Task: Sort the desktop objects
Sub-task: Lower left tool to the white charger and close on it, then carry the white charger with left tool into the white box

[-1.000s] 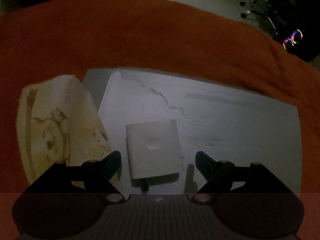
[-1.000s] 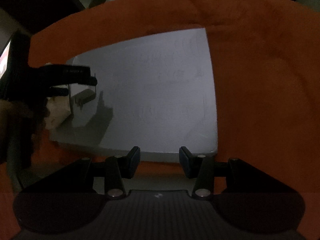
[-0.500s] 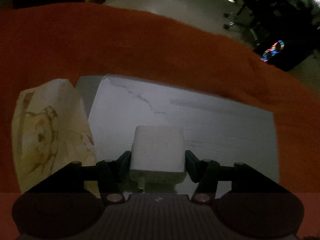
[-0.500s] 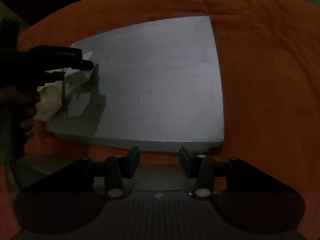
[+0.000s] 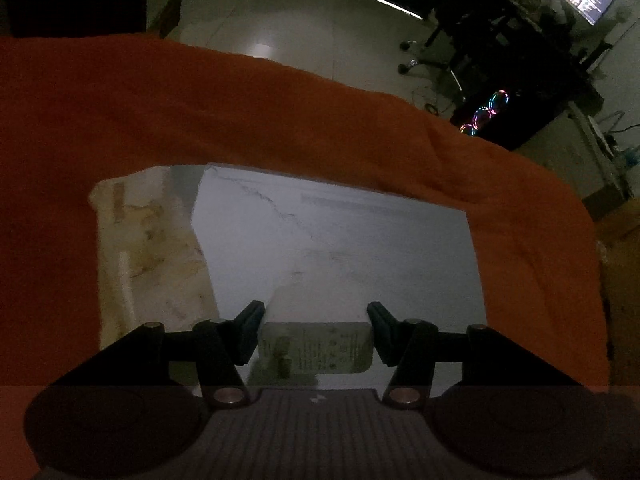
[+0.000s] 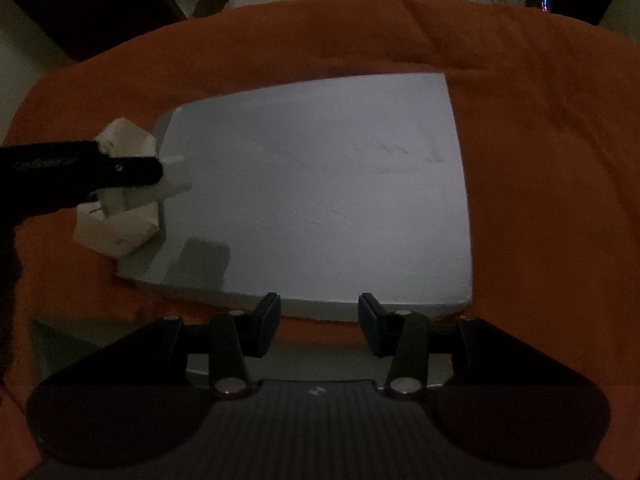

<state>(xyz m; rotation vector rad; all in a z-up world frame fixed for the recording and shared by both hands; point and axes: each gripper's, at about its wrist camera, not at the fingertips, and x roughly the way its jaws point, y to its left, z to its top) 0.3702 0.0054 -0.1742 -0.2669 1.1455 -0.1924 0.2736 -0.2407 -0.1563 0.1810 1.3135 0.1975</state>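
Observation:
A white plug-in charger (image 5: pixel 316 348) sits between the fingers of my left gripper (image 5: pixel 316 314), which is shut on it and holds it above the pale grey board (image 5: pixel 360 248). In the right wrist view the same charger (image 6: pixel 176 172) hangs over the board's left edge, under a dark left finger (image 6: pixel 120 168). My right gripper (image 6: pixel 319 312) stands open with nothing between its fingers, over the near edge of the board (image 6: pixel 320 184).
A cream, stained packet (image 5: pixel 152 248) lies against the board's left side, and shows again in the right wrist view (image 6: pixel 116 236). An orange cloth (image 6: pixel 540 160) covers the table all around. Beyond its far edge are floor, office chairs and a lit computer case (image 5: pixel 486 114).
My left gripper closed on the charger and lifted it off the board. The right gripper drew back a little, so more of the board shows.

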